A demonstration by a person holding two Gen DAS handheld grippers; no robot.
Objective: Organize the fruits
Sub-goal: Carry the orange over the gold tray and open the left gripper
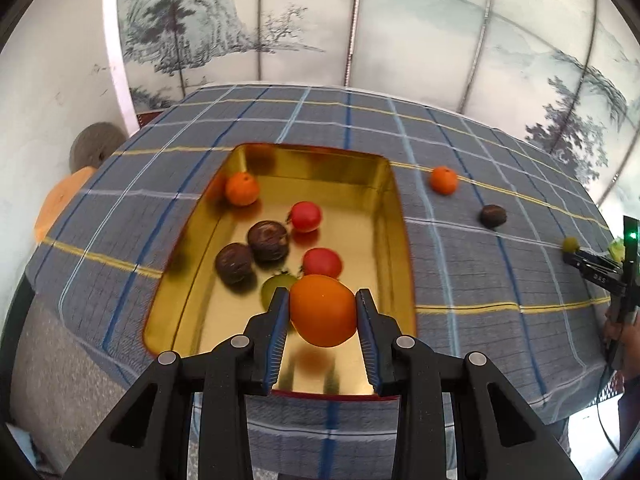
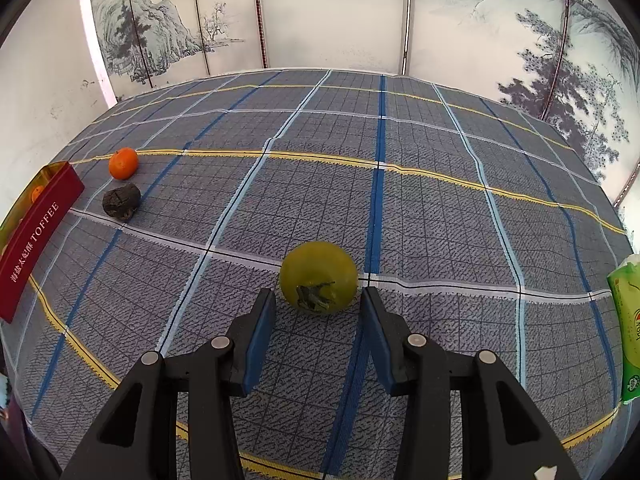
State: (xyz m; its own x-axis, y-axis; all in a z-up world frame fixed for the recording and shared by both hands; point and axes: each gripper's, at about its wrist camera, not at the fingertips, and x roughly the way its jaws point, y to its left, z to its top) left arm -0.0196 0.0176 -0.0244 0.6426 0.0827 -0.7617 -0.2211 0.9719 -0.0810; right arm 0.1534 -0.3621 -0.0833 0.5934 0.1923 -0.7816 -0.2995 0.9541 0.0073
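My left gripper [image 1: 322, 300] is shut on a big orange fruit [image 1: 323, 312] and holds it above the near end of a gold tin tray [image 1: 394, 216]. In the tray lie a mandarin [image 1: 241, 189], two red fruits [image 1: 306, 217], two dark brown fruits [image 1: 268, 241] and a green fruit [image 1: 276, 286]. My right gripper [image 2: 318, 300] is open, its fingers on either side of a green fruit [image 2: 318, 276] that rests on the checked cloth. A mandarin [image 2: 123, 163] and a dark fruit [image 2: 121, 201] lie on the cloth beside the tray's red wall [image 2: 36, 236].
The table has a blue-grey checked cloth [image 2: 440, 220]. A green packet [image 2: 628, 320] lies at its right edge. A painted folding screen [image 2: 320, 12] stands behind. In the left wrist view the loose mandarin [image 1: 443, 180] and dark fruit [image 1: 493, 216] lie right of the tray.
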